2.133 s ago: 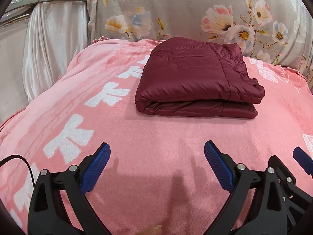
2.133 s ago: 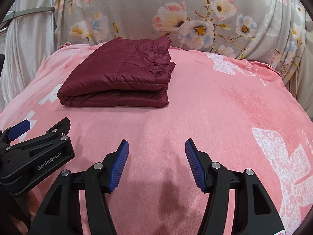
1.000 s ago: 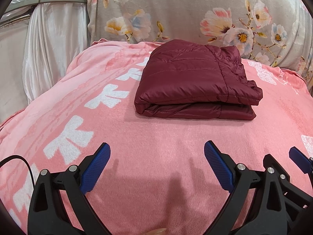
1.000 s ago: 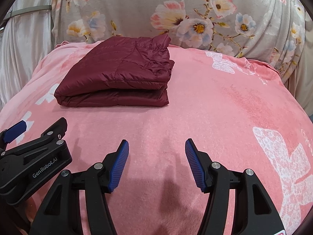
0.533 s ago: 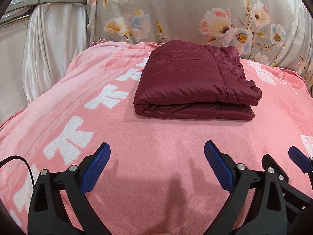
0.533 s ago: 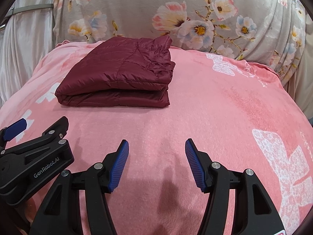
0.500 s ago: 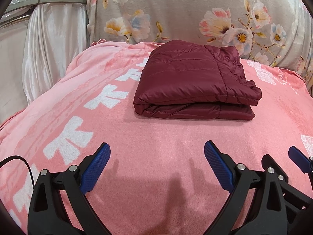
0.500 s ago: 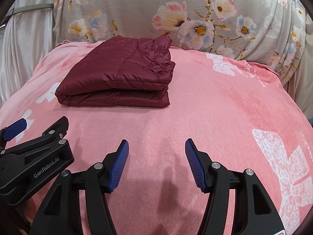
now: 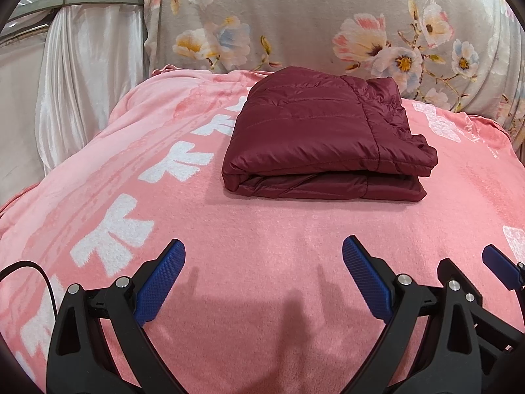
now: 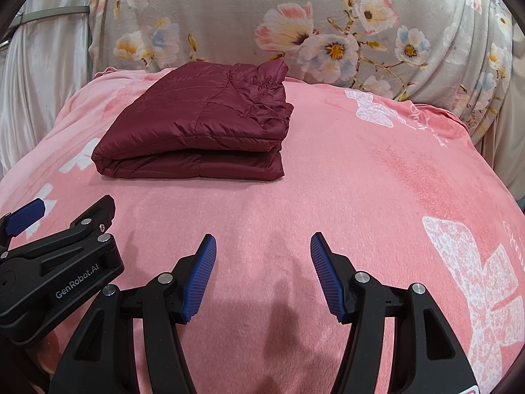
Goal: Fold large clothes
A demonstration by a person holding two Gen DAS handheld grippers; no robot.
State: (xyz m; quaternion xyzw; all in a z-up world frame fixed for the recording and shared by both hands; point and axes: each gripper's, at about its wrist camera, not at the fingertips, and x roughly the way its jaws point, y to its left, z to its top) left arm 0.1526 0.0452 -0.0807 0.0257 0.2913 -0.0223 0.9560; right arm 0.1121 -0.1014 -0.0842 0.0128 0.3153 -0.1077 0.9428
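surface: pink blanket (image 9: 262, 229) with white bows is covering the bed | lying on it: folded maroon puffer jacket (image 9: 315, 131)

Your left tool (image 9: 264, 279) and right tool (image 10: 263, 272) hover side by side, tilted downward, both with jaws spread and holding nothing.

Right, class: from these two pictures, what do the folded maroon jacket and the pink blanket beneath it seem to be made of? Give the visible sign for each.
Folded maroon jacket: probably thin nylon or polyester shell over padding; it has a slight sheen, stitched quilt lines and puffy edges. Pink blanket: likely plush fleece; matte, with a short fuzzy nap.
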